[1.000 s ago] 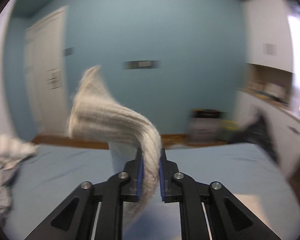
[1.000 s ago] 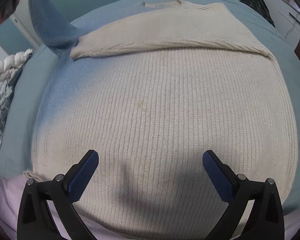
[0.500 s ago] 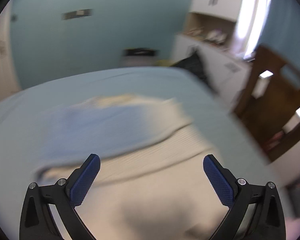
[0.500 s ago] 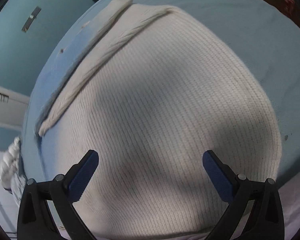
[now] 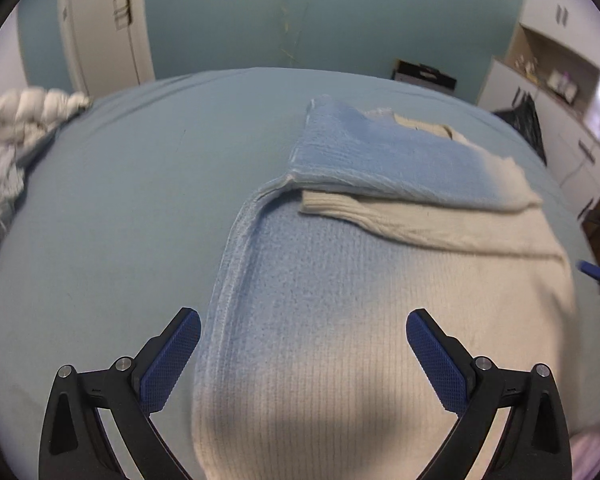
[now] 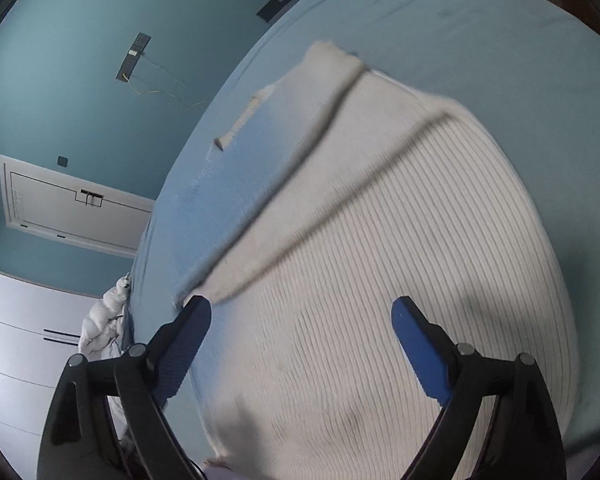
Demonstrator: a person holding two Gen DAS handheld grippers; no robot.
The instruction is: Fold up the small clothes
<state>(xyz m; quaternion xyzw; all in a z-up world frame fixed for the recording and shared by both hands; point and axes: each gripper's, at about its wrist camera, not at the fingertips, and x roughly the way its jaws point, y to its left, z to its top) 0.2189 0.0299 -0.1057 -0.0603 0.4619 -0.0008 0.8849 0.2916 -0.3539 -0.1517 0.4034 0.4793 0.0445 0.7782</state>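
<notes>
The cream sweater [image 5: 400,320] lies flat on the blue bed [image 5: 120,220], with 1 sleeve [image 5: 412,172] folded across its upper part, ahead of both claws. The left claw [image 5: 303,354] hangs over the sweater's near left edge, jaws spread wide and empty, that edge lying between them. The right claw [image 6: 302,338] hovers over the sweater's body; its jaws have just been closing a little but stand apart, gripping nothing. A white crumpled blanket [image 5: 16,128] sits far left.
</notes>
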